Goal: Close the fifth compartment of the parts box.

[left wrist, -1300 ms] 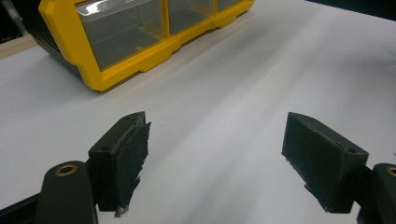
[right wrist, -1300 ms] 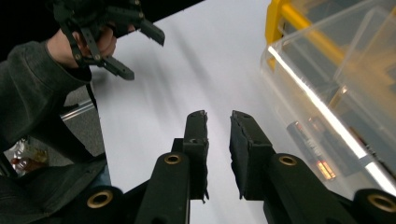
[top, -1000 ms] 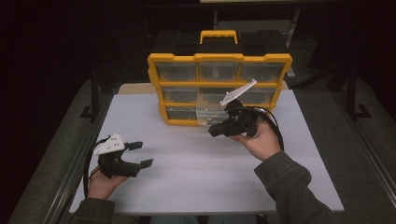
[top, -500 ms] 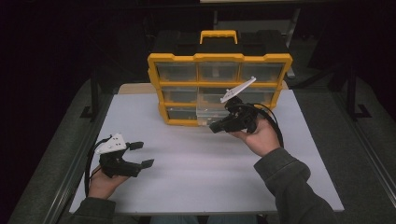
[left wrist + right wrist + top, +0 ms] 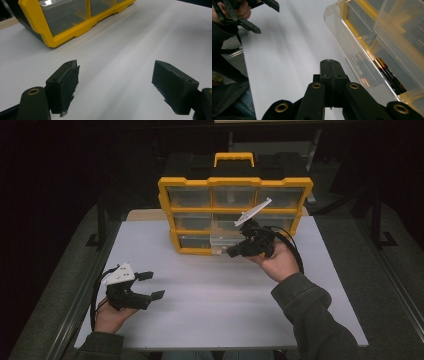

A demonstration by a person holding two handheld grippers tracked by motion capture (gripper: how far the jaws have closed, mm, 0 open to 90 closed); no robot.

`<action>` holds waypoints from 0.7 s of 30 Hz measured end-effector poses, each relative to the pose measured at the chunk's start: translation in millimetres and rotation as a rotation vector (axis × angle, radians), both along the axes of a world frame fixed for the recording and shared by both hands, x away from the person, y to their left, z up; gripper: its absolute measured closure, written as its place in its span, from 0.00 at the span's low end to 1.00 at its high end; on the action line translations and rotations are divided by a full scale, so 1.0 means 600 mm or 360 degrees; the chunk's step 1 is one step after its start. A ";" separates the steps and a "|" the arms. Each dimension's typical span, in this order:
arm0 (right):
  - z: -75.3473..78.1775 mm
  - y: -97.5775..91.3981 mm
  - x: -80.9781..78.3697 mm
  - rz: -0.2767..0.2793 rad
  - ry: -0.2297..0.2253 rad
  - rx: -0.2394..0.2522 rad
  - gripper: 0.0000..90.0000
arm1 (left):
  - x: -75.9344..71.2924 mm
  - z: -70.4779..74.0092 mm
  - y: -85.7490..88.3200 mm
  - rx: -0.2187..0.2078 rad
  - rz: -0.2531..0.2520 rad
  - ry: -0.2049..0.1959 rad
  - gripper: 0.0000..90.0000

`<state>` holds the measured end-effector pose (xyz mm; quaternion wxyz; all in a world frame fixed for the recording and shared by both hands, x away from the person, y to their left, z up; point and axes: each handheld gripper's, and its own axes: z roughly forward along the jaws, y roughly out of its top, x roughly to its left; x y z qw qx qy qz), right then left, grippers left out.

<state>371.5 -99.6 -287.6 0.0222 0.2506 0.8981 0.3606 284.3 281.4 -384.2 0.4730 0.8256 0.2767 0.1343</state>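
Note:
A yellow organizer (image 5: 235,195) with clear drawers stands at the back of the white table (image 5: 215,305). Its bottom middle drawer (image 5: 220,242) sticks out a little. In the right gripper view that clear drawer (image 5: 367,50) holds a black and gold battery (image 5: 388,75). My right gripper (image 5: 232,253) points at the drawer's front; its jaws (image 5: 329,65) have just been closing and now meet with nothing between them. My left gripper (image 5: 152,285) rests open at the front left, its jaws (image 5: 120,87) wide apart over bare table. The organizer's corner (image 5: 62,35) lies ahead of it.
Dark floor and black frame rails surround the table. The left gripper (image 5: 266,18) and its hand appear at the top left of the right gripper view. White table surface stretches between the two hands.
The right gripper has shifted slightly at the drawer front. The left hand and gripper have stayed where they were.

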 end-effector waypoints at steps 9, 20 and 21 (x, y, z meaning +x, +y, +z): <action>0.002 -0.002 0.004 -0.0048 0.0005 -0.0002 0.99 | 0.002 0.000 0.000 0.0029 -0.0022 -0.0024 0.23; 0.006 0.001 0.006 -0.0068 -0.0024 -0.0033 0.99 | 0.001 0.001 0.001 0.0035 -0.0022 -0.0025 0.23; 0.007 0.001 0.007 -0.0069 -0.0022 -0.0029 0.99 | 0.001 0.001 0.001 0.0037 -0.0022 -0.0024 0.23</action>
